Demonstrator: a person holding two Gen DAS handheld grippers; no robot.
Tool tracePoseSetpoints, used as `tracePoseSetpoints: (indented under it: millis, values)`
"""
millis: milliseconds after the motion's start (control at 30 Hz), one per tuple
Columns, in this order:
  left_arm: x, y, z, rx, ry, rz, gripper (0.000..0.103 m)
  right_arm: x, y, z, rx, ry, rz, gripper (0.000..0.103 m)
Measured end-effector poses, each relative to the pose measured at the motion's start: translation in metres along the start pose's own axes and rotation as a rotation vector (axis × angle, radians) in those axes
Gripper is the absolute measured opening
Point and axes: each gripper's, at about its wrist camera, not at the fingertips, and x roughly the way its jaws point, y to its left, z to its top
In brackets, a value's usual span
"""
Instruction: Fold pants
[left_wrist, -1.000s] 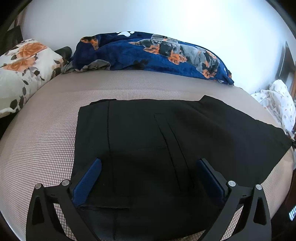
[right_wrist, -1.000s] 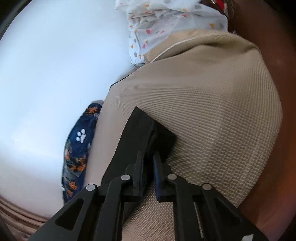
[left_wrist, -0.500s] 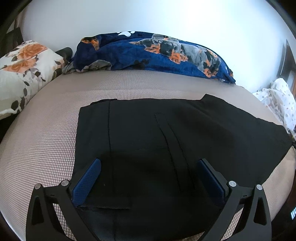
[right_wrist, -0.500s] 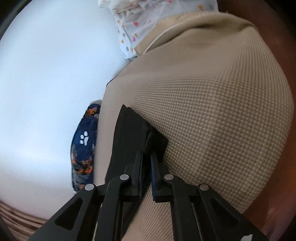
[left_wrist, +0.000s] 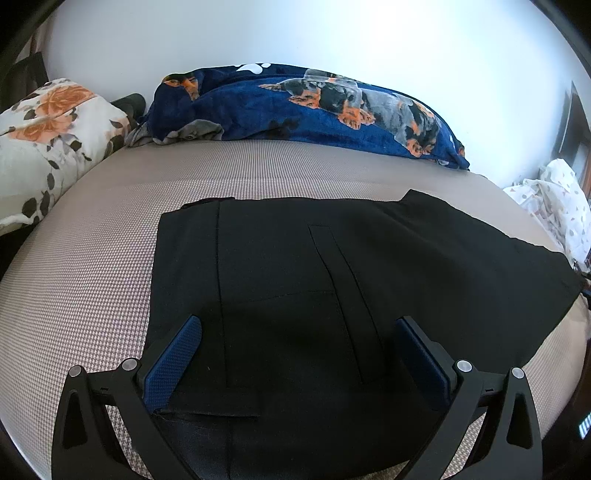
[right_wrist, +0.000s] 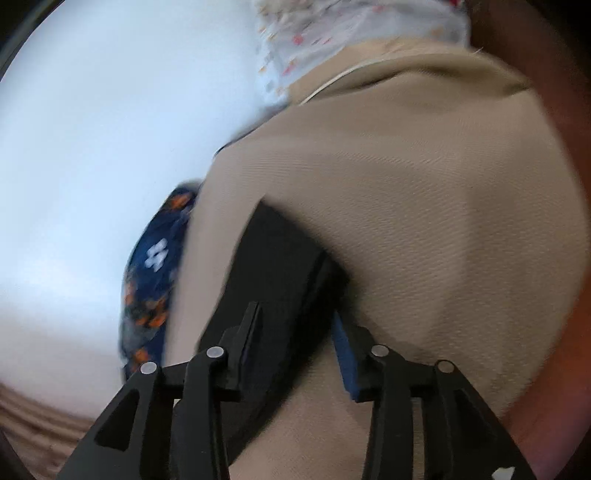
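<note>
Item: black fabric pants (left_wrist: 332, 280), folded flat, occupying the centre and right of the left wrist view on a beige houndstooth-weave mattress cover (left_wrist: 92, 266); one straight edge faced the left of the frame, and the cloth tapered to a corner at the right edge. Seam lines and a pocket outline were visible on the upper layer; a lower layer showed at the bottom centre. Left gripper (left_wrist: 295, 354): black frame with blue textured pads, at the bottom of the frame over the near part of the pants, jaws wide apart and nothing clamped between them. Right gripper (right_wrist: 295, 339): at the bottom centre of the blurred right wrist view, jaws just opened to a partial gap; the corner of the pants (right_wrist: 280, 266) lay between the fingers, with the pads not seen pressing on it. Surroundings, left wrist view: a navy plush blanket with dog and paw print (left_wrist: 314, 107) bunched along the top centre against a white wall (left_wrist: 332, 33); a white pillow with orange floral print (left_wrist: 48, 140) at the upper left; a crumpled white cloth with small speckles (left_wrist: 554, 199) at the right edge. Right wrist view: the same blanket (right_wrist: 155, 273) at the left centre and the speckled cloth (right_wrist: 332, 33) at the top, both smeared by blur.
</note>
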Motion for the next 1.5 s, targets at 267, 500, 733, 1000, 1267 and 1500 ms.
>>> tracePoseSetpoints:
  millis: [267,500,733,1000,1267,1500]
  values:
    - [0.0,0.0,-0.001,-0.002,-0.002,-0.001,0.103,0.015,0.008,-0.007,-0.003,0.003,0.018,0.033]
    - [-0.023,0.007,0.011,-0.111,-0.037,-0.09,0.103,0.015,0.071,-0.029,-0.206,-0.072,-0.168,0.008]
    - [-0.038,-0.006,0.015,-0.104,-0.045,-0.104,0.103,0.041,0.218,-0.134,-0.69,-0.045,-0.211,0.008]
    - [-0.034,-0.02,0.003,-0.026,-0.007,-0.096,0.103,0.116,0.264,-0.263,-0.964,0.066,-0.282,0.008]
    - [-0.032,-0.016,0.005,-0.048,-0.001,-0.121,0.103,0.134,0.261,-0.317,-1.059,0.102,-0.306,0.008]
    - [-0.026,-0.013,0.003,-0.063,0.016,-0.118,0.103,0.138,0.262,-0.332,-1.125,0.108,-0.324,0.008]
